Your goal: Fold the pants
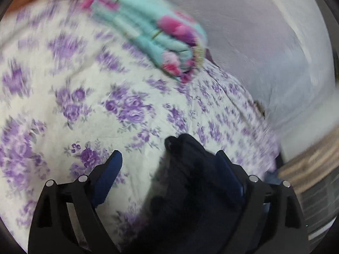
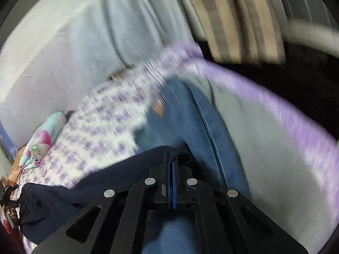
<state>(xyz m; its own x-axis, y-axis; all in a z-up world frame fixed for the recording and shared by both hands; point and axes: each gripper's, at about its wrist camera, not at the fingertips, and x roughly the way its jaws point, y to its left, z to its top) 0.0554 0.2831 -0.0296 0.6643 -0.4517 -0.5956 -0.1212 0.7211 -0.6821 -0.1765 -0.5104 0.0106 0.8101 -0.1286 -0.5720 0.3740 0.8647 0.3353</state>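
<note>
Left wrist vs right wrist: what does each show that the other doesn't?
Left wrist only: the left tool with its jaws wide apart, the dark navy pants lying between them against the right finger, unpinched.

Right wrist only: the right tool with its jaws together, a pair of blue jeans ahead, and the sheet's plain purple border.

Both: the navy pants, the purple floral bedsheet, the rolled turquoise-and-pink blanket, the pale wall and a tan striped fabric.

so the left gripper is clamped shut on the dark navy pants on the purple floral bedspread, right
Not quite: the left wrist view shows the left gripper open, its fingers spread wide. The dark navy pants do lie between them on the purple floral bedspread.
</note>
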